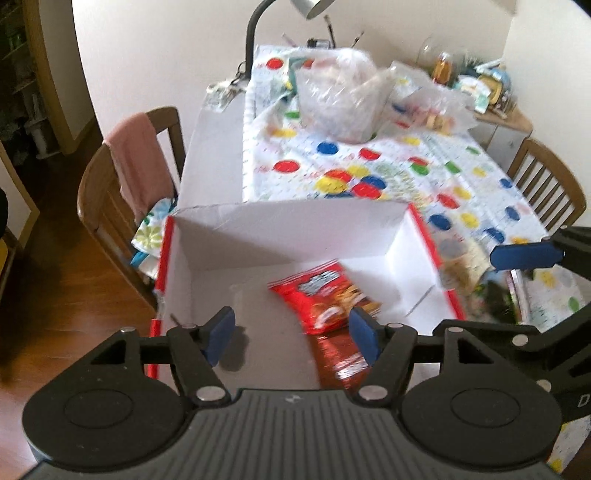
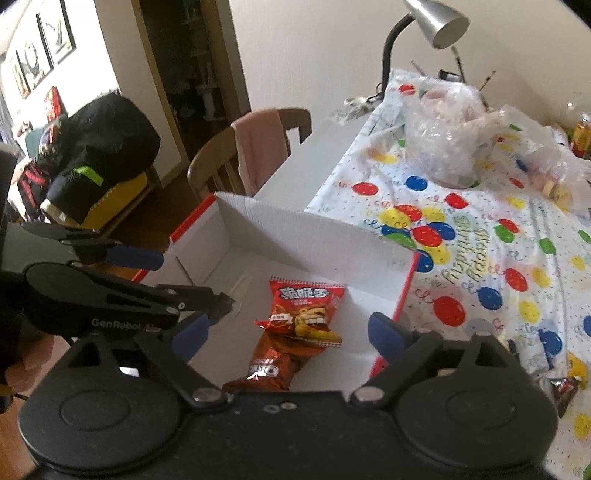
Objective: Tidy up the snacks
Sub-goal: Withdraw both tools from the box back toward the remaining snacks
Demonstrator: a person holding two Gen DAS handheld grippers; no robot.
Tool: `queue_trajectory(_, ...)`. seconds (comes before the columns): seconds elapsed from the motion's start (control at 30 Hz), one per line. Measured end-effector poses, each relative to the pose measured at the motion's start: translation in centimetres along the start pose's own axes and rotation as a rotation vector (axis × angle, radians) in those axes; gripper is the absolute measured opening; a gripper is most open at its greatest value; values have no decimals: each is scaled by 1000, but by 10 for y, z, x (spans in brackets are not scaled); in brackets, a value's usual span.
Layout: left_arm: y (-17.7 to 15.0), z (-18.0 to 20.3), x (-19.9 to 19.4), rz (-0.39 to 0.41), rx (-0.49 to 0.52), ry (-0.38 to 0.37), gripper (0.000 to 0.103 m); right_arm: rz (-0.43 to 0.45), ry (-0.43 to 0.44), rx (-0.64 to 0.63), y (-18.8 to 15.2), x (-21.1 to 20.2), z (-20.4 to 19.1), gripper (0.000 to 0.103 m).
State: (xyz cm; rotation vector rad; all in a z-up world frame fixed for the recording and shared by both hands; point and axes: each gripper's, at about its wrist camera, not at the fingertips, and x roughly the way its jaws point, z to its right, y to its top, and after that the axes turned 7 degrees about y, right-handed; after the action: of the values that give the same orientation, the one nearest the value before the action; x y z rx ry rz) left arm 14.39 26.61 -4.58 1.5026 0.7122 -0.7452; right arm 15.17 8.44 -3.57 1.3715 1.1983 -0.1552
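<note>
A white cardboard box [image 1: 221, 236] with red edges stands on the table's near end; it also shows in the right wrist view [image 2: 295, 236]. Inside lie a red snack packet [image 1: 325, 295] [image 2: 306, 310] and a dark red-brown packet [image 1: 343, 354] [image 2: 269, 365] partly under it. My left gripper [image 1: 293, 332] is open and empty above the box floor, the red packet beside its right finger. My right gripper [image 2: 288, 336] is open and empty over both packets. Each gripper shows at the edge of the other's view.
A balloon-print tablecloth [image 2: 480, 258] covers the table. Clear plastic bags [image 1: 340, 96] of food sit at the far end under a desk lamp [image 2: 436, 22]. More snack packets [image 2: 565, 387] lie right of the box. A chair with a pink cloth [image 1: 136, 158] stands left.
</note>
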Motion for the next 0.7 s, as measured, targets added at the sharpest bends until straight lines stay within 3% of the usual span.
queue_trajectory(0.17, 1, 24, -15, 42, -23, -30, 74, 37, -8, 4, -10, -26, 13, 97)
queue_trajectory(0.7, -7, 131, -38, 156, -34, -80, 81, 160, 7, 89, -56, -106, 91, 103)
